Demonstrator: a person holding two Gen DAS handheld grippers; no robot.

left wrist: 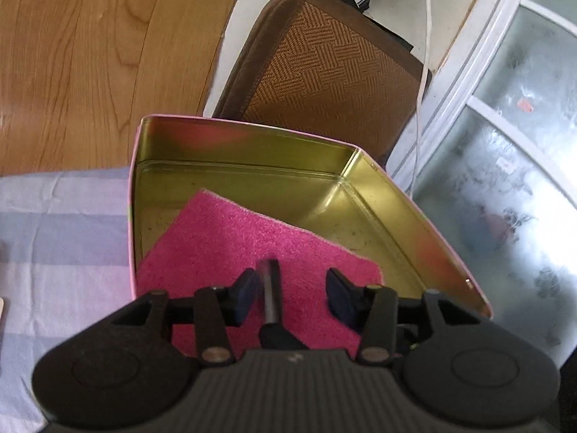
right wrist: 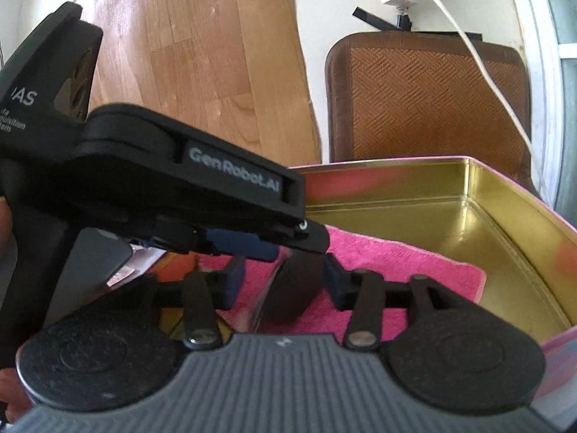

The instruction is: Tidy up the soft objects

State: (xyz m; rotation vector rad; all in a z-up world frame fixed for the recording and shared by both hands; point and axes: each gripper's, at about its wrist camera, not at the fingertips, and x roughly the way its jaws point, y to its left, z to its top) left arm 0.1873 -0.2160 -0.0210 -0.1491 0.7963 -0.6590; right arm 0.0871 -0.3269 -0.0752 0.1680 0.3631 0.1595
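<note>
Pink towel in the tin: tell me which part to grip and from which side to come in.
Grip the pink towel at its free corner pointing toward the tin's bare gold floor. It lies flat, so probably come from above, pinching the edge; the walls block a level approach. Both the left gripper and right gripper look open above it.

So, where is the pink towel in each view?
Left wrist view: pink towel lies in the gold tin's near-left part, under the open left claw.
Right wrist view: pink towel at lower centre, inside the tin.
Shared landmark: the woven brown cushion behind the tin.
</note>
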